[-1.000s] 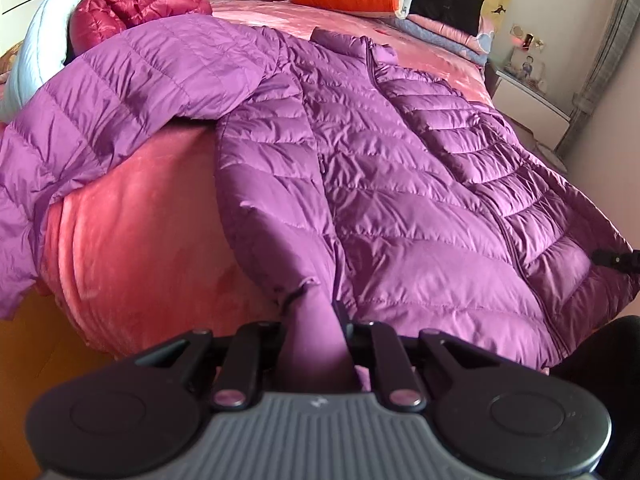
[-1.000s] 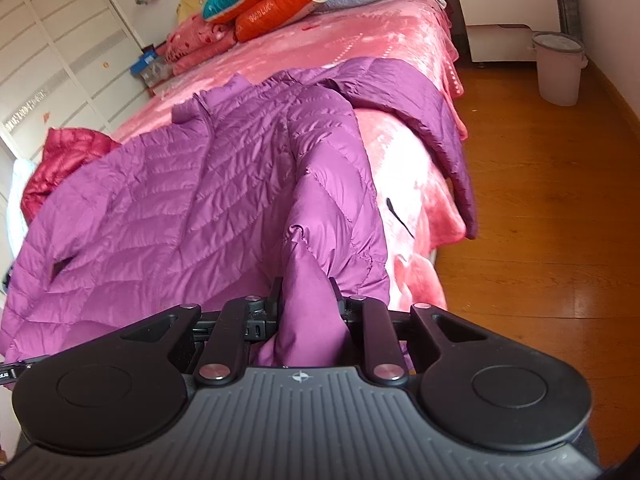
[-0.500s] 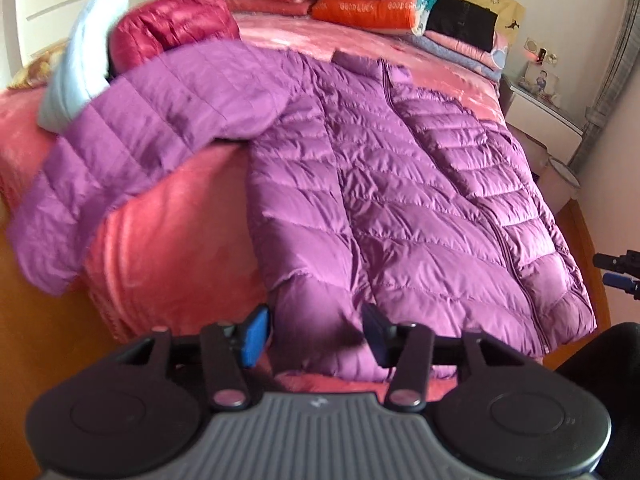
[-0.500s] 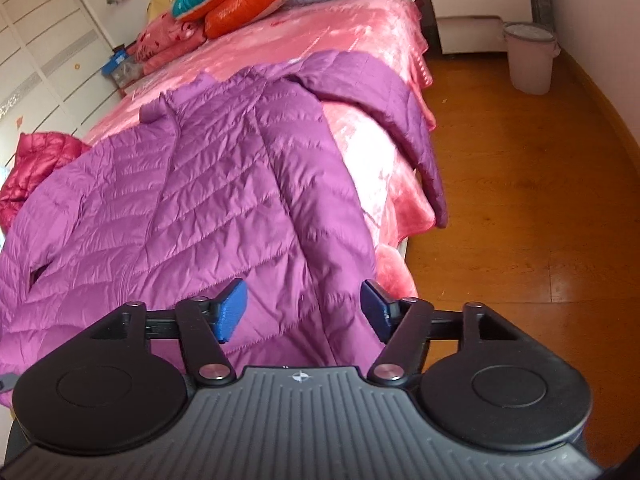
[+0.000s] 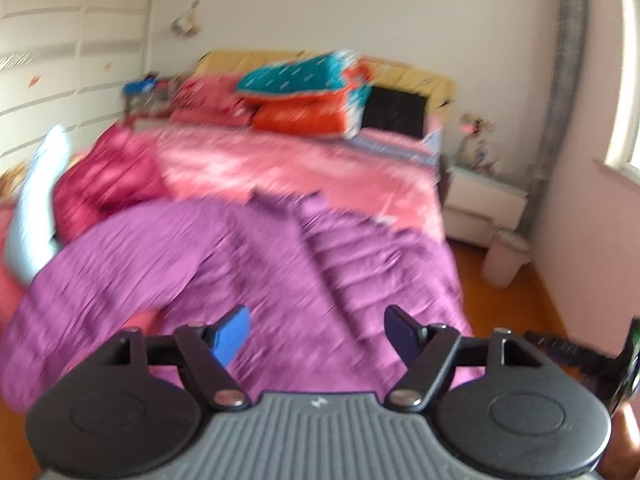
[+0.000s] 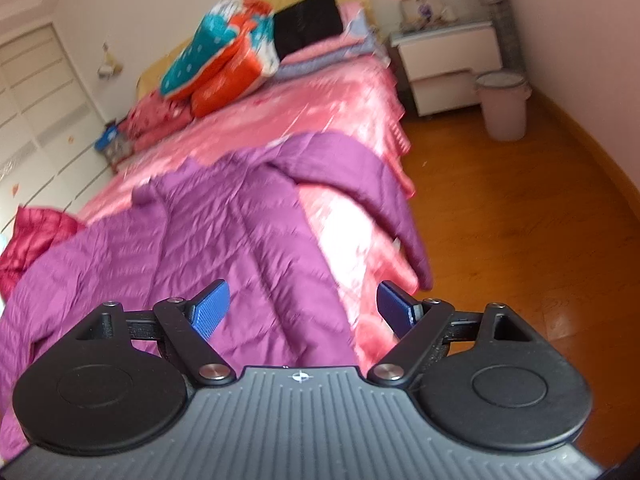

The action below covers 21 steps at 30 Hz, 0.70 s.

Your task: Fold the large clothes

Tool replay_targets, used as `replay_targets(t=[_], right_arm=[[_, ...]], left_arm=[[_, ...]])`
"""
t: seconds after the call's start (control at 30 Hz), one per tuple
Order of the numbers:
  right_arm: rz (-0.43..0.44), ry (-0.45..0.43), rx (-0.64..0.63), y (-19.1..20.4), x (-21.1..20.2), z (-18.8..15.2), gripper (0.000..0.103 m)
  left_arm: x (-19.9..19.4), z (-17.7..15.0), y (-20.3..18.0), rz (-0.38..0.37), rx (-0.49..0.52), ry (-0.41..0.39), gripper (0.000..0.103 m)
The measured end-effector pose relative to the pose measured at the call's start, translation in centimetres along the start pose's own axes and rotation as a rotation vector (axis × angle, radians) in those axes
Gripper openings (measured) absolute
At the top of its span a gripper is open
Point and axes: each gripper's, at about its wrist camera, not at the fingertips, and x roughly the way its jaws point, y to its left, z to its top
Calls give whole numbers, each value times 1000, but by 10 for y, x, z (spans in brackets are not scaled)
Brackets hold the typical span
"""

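A purple quilted down jacket (image 5: 256,264) (image 6: 224,240) lies spread front-up across the near end of a pink bed (image 5: 304,168) (image 6: 304,120). One sleeve hangs over the bed's left side in the left wrist view; the other sleeve (image 6: 384,200) hangs over the right side toward the floor. My left gripper (image 5: 316,336) is raised above the jacket's hem, its jaws opening with nothing between them. My right gripper (image 6: 304,308) hovers over the hem's right corner, jaws also opening and empty. The left wrist view is blurred.
A crimson down jacket (image 5: 104,176) and a pale blue pillow (image 5: 36,208) lie on the bed's left side. Stacked pillows and folded bedding (image 5: 308,96) sit at the headboard. A white nightstand (image 6: 448,60) and a pink bin (image 6: 502,106) stand on the wooden floor (image 6: 520,220) to the right.
Both grippers let go of the jacket's hem and opened wide. The left gripper rose and tilted up, so the far wall now shows. The jacket lies flat on the bed.
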Motion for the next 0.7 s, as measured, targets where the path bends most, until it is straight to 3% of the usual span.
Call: replay_targets(t=[0.17,0.33,0.6,0.7], right_arm=[[-36,-79,84,-24,1,7,103],[-92,-117,183,-49,12,11,103],[-91,-138,327,-82,58,26,103],[-67,-93,368,-90,90,32,103]], left_arm=[[25,29,-54,-95,38,-60,77],[61,35,-89,-145,20,-68,78],[131,13,-111,-117,3,25,79],[154,5,-111,-91,11,58,80]])
